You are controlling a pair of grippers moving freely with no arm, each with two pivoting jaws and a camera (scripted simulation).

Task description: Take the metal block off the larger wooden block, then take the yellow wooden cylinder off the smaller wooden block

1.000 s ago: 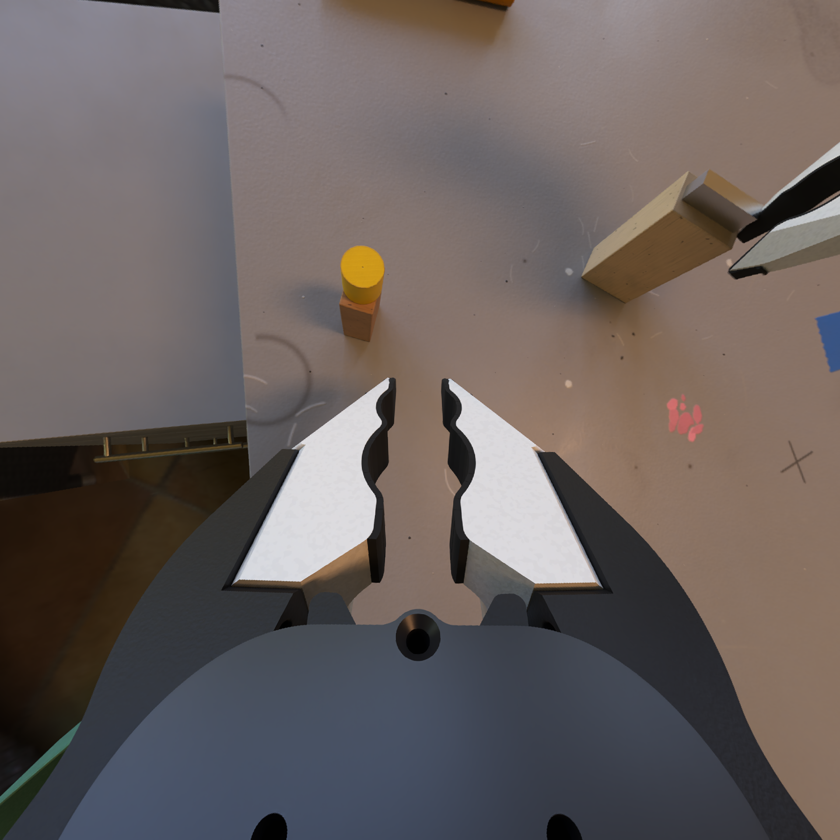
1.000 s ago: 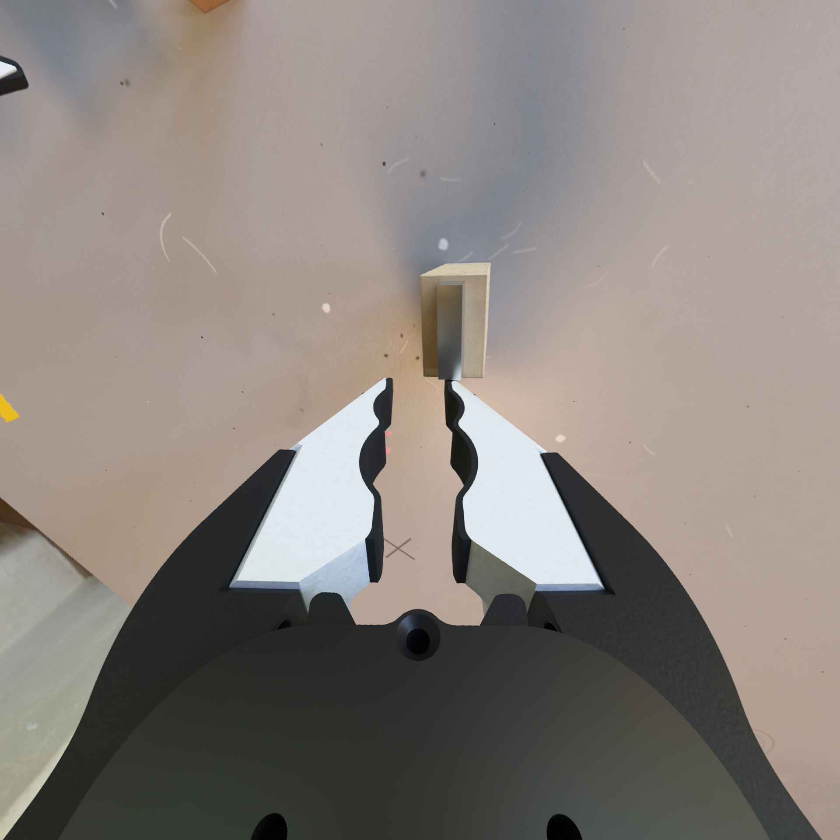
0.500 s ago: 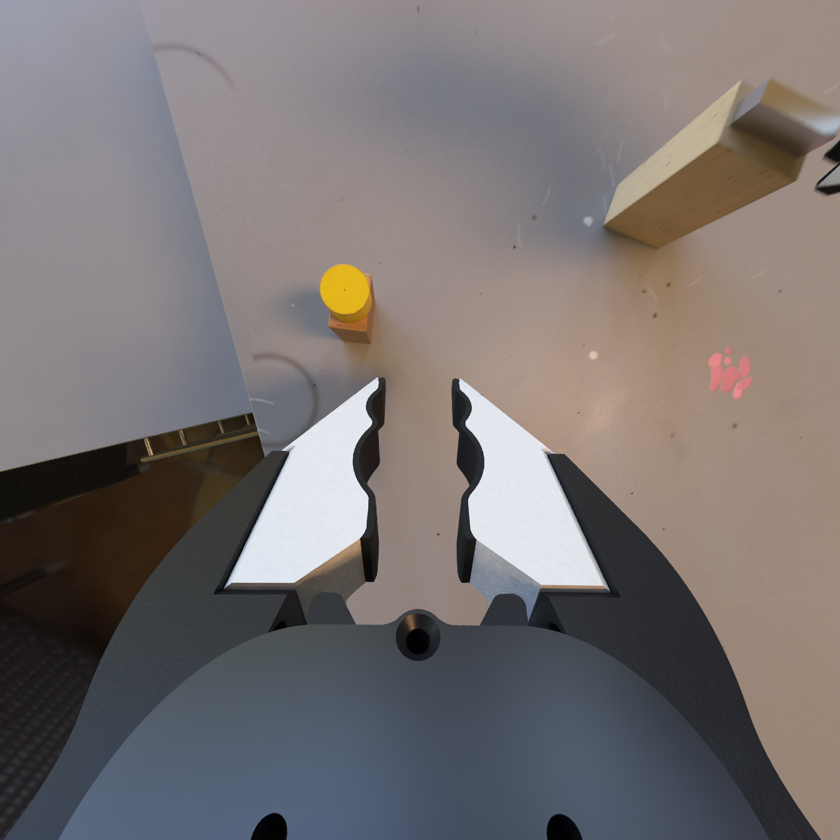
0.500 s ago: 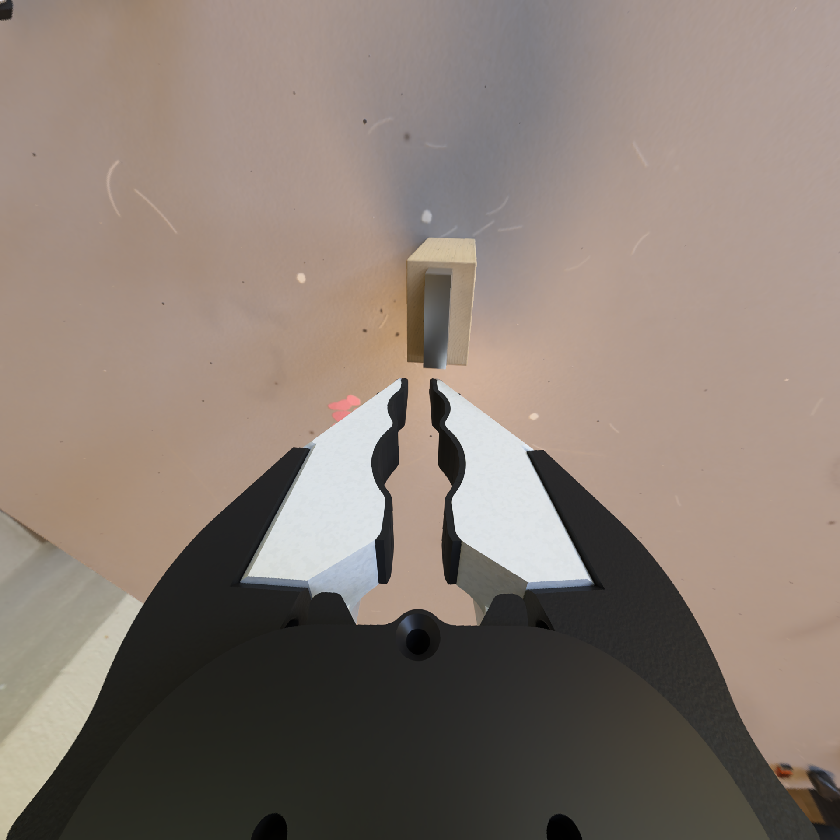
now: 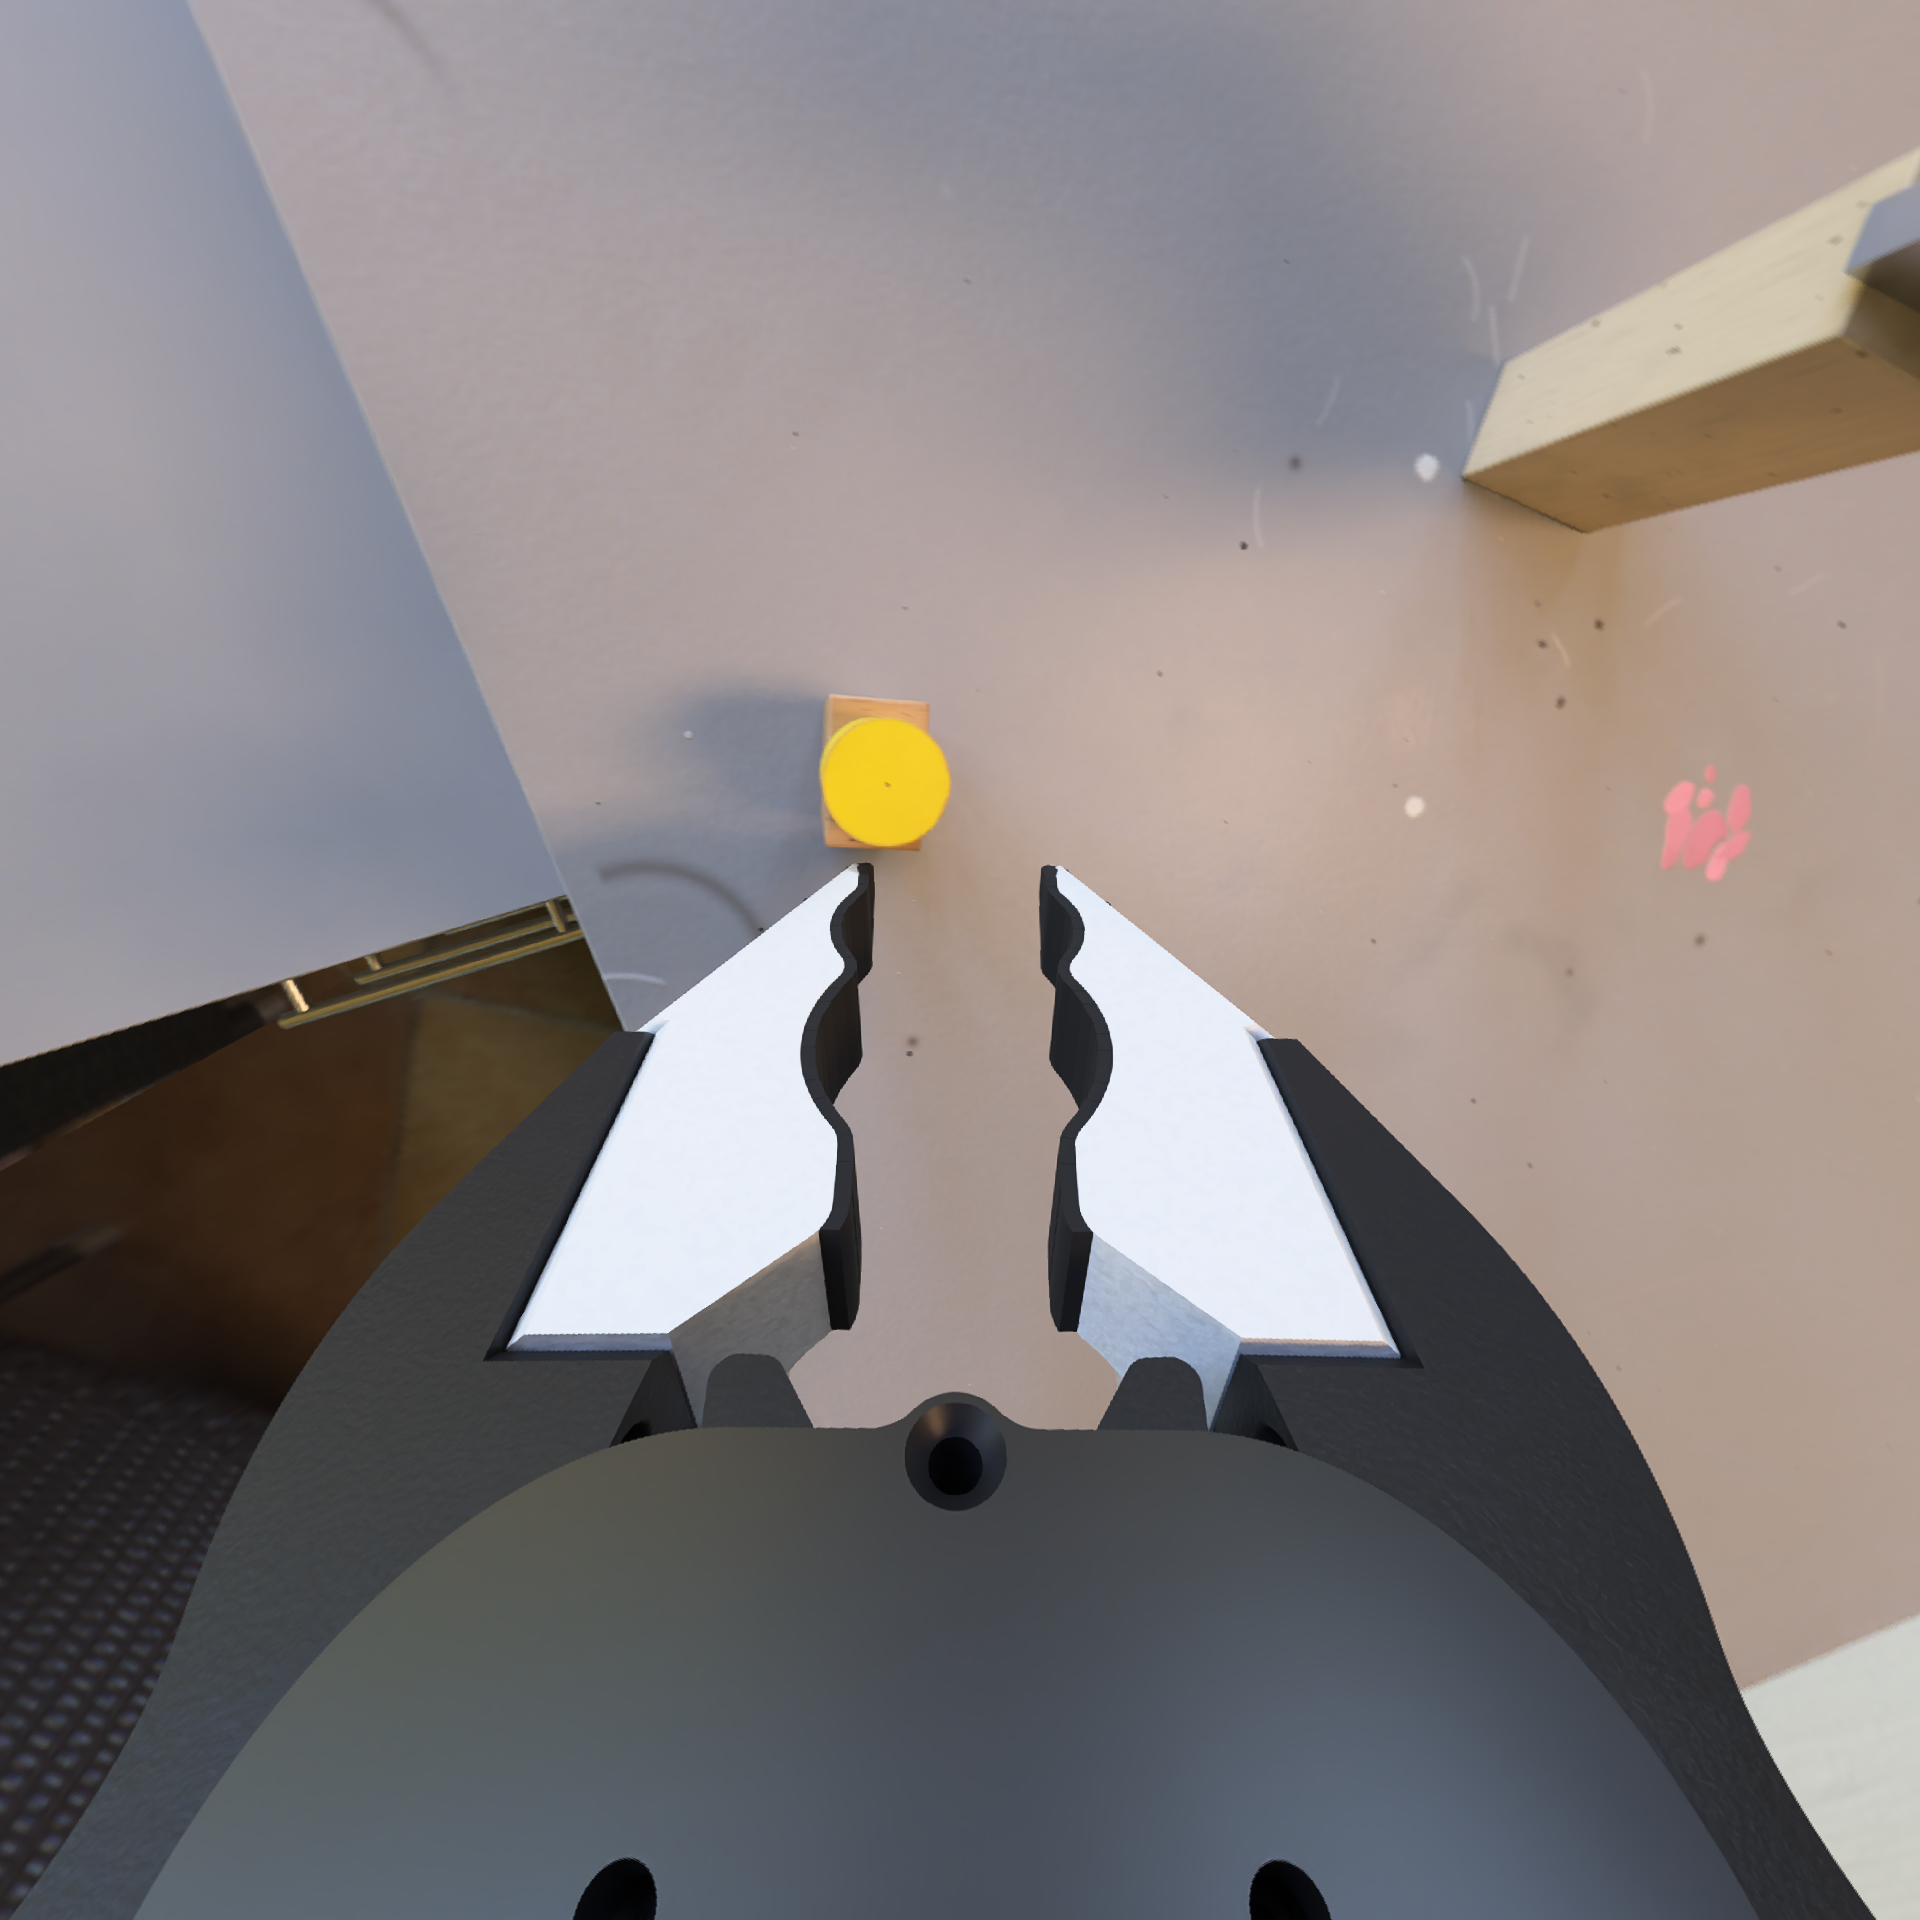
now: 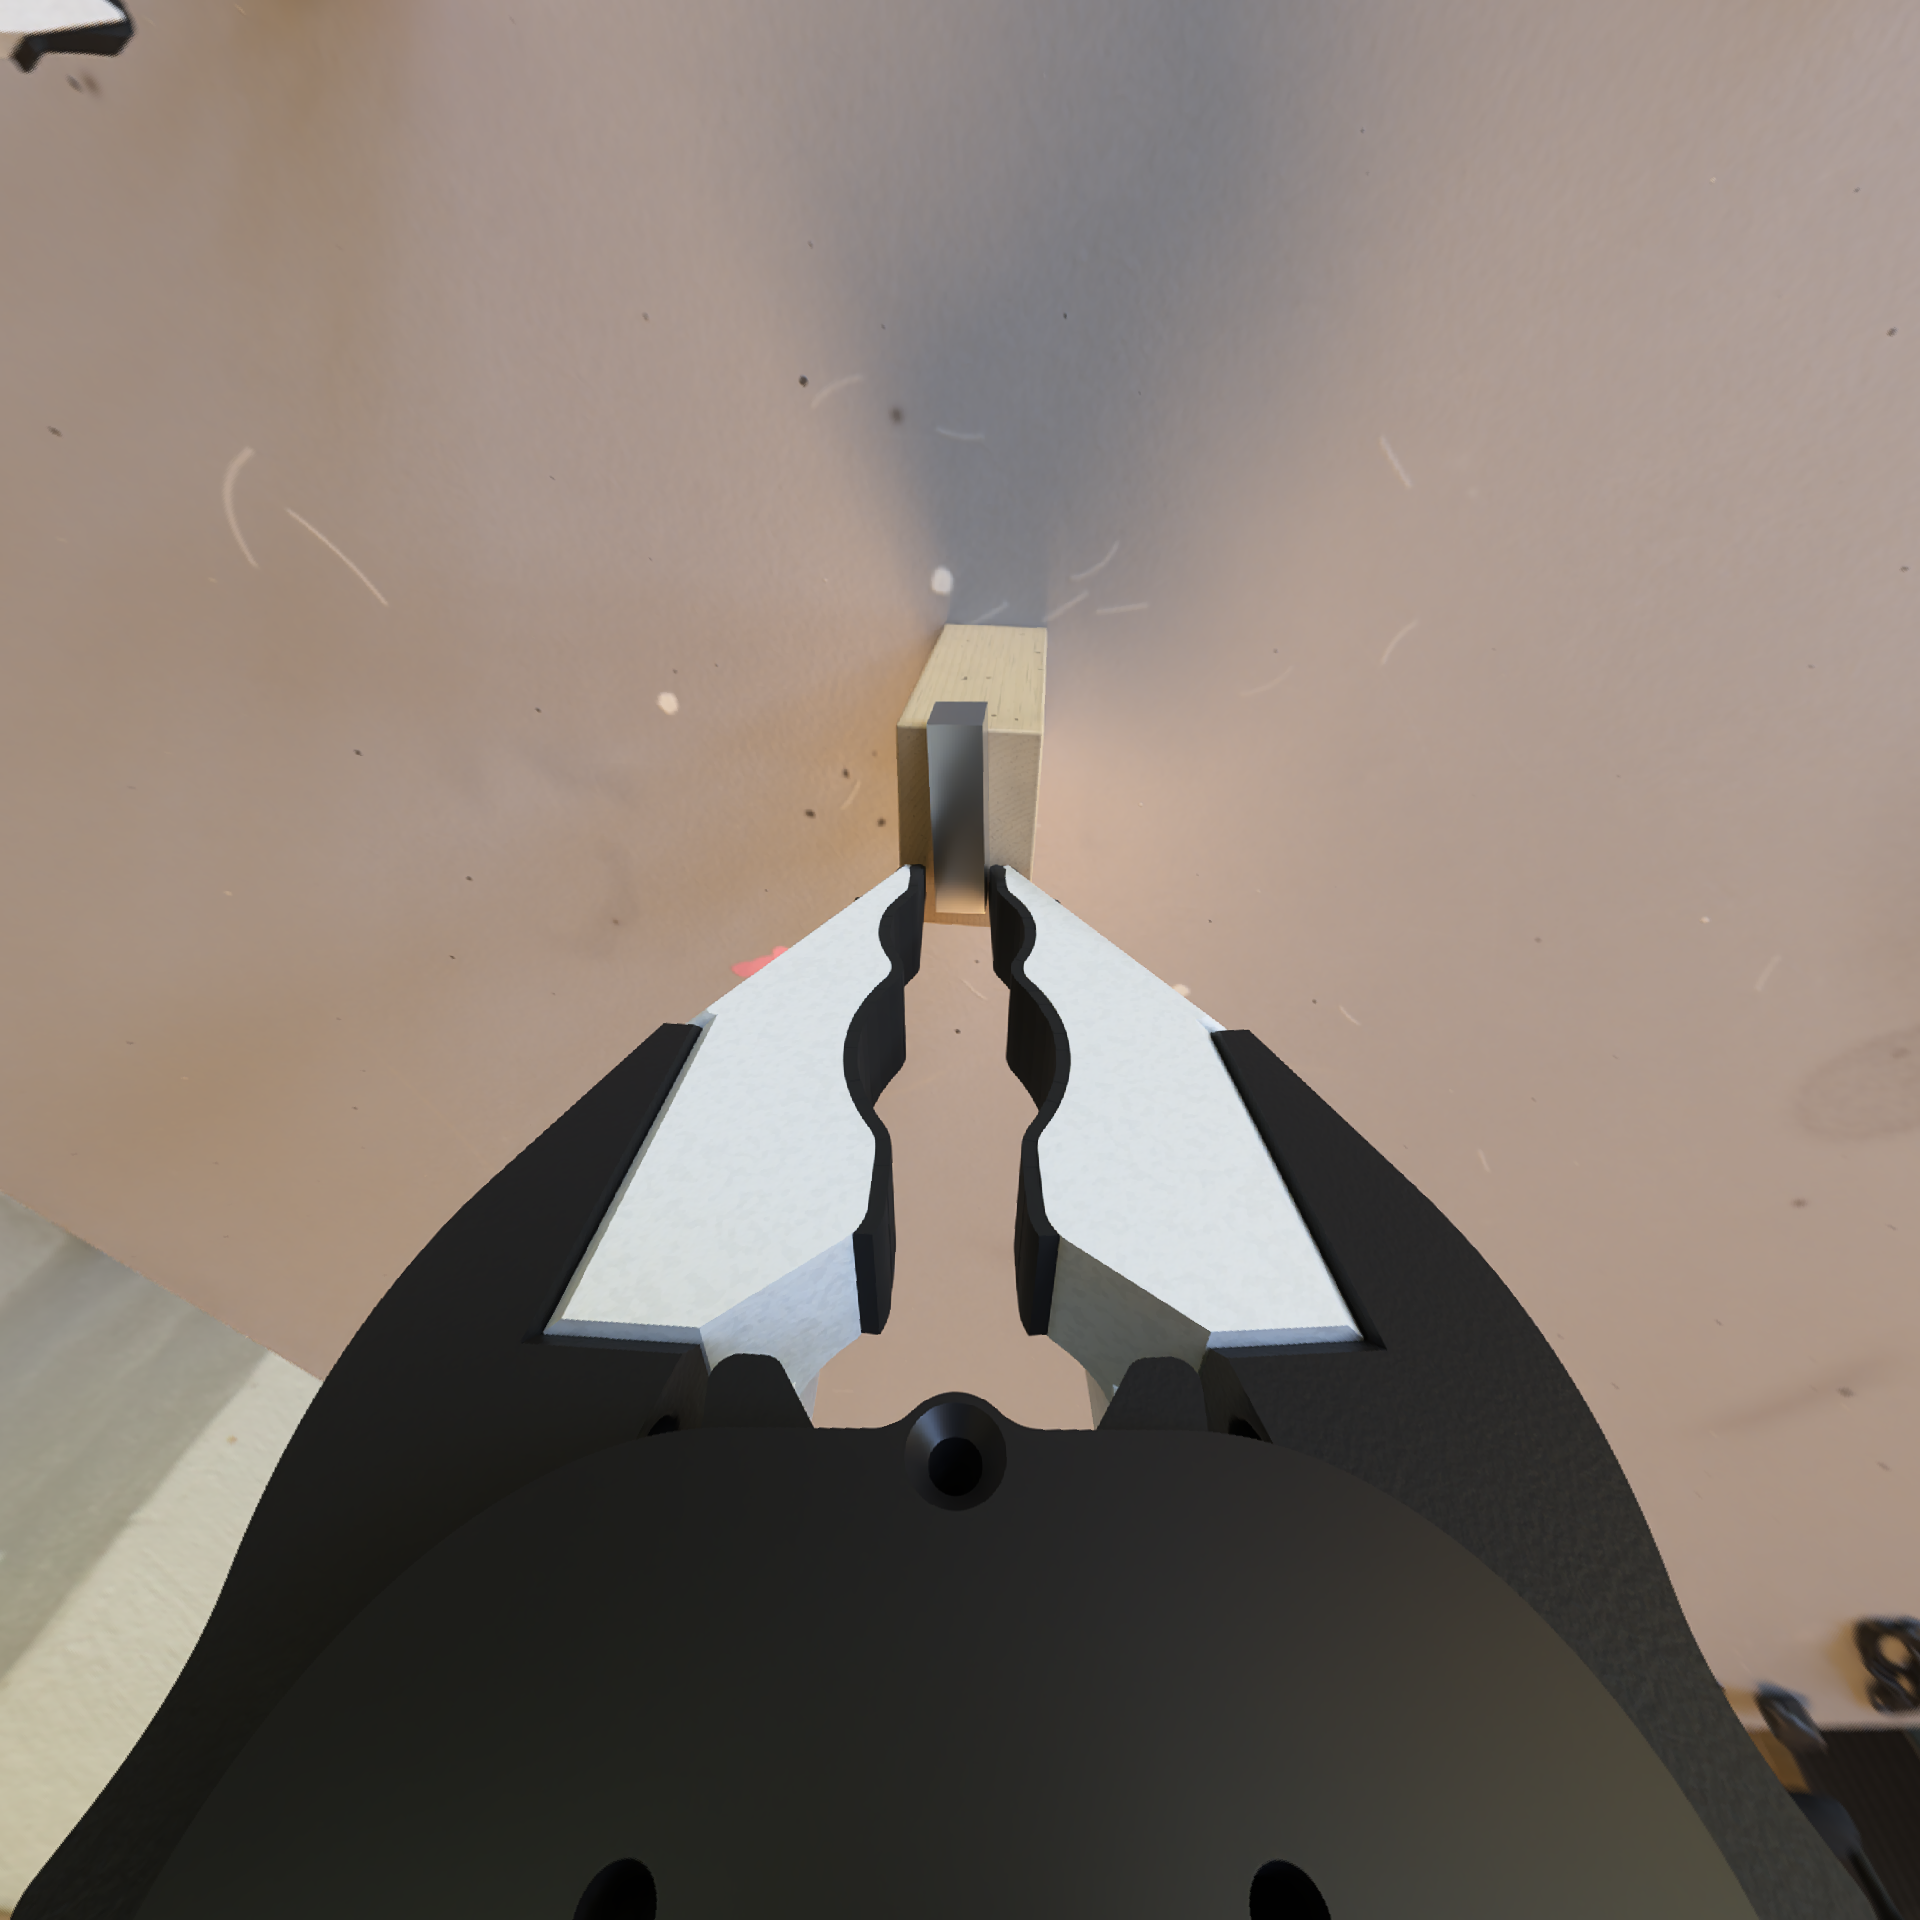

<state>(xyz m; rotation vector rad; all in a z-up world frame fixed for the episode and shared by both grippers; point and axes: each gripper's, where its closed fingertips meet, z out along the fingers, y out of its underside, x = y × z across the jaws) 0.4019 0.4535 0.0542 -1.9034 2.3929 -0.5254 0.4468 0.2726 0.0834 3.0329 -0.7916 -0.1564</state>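
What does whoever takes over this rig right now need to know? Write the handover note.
Right gripper: fingertips on either side of the metal block's near end; a firm grip cannot be confirmed. The block sits on the larger wooden block.
Left gripper: open, empty, just short of the yellow wooden cylinder, which sits on the smaller wooden block.
Done: nothing removed.
Left: lift off the metal block, then the cylinder.

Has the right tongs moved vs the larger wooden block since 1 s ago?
Yes. The right tongs have advanced toward the larger wooden block; their tips now flank the near end of the metal block, with a narrower gap.
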